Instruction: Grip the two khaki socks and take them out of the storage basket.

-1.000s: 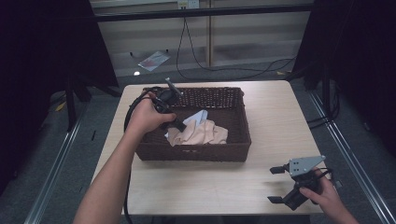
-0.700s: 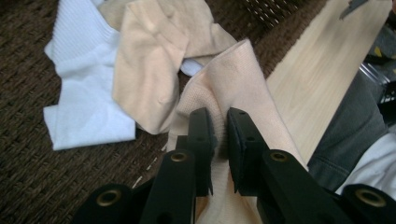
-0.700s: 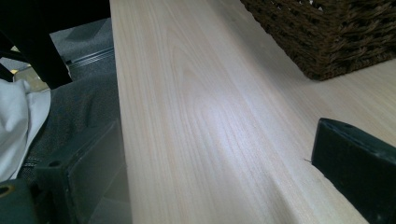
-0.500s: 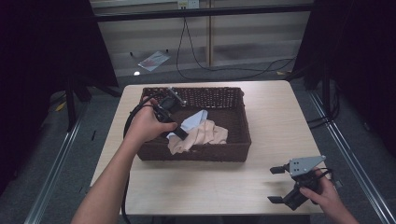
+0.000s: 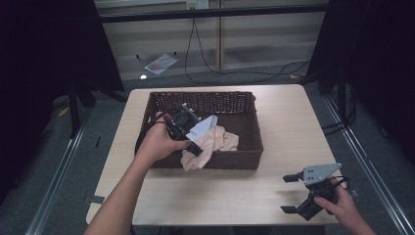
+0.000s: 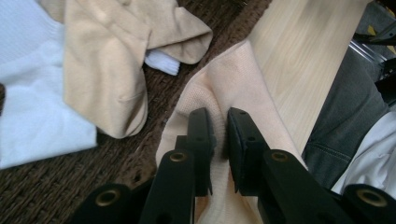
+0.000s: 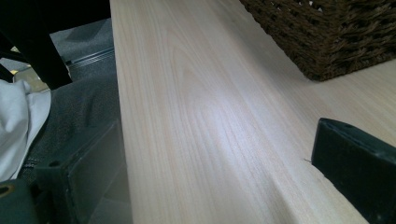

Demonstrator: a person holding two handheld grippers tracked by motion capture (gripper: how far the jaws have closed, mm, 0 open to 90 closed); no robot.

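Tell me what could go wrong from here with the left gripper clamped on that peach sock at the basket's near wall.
The left gripper pinches only a fold of the peach sock, so it could slip out while being dragged over the basket wall. The tan sock and white cloth lie close and might snag. The right gripper rests open on the table, too far to help catch.

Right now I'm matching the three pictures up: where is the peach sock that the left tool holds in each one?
High view: peach sock hangs over the basket's near wall, left of centre.
Left gripper view: sock at centre, pinched by the left tool.
Right gripper view: not in it.
Shared landmark: the basket.
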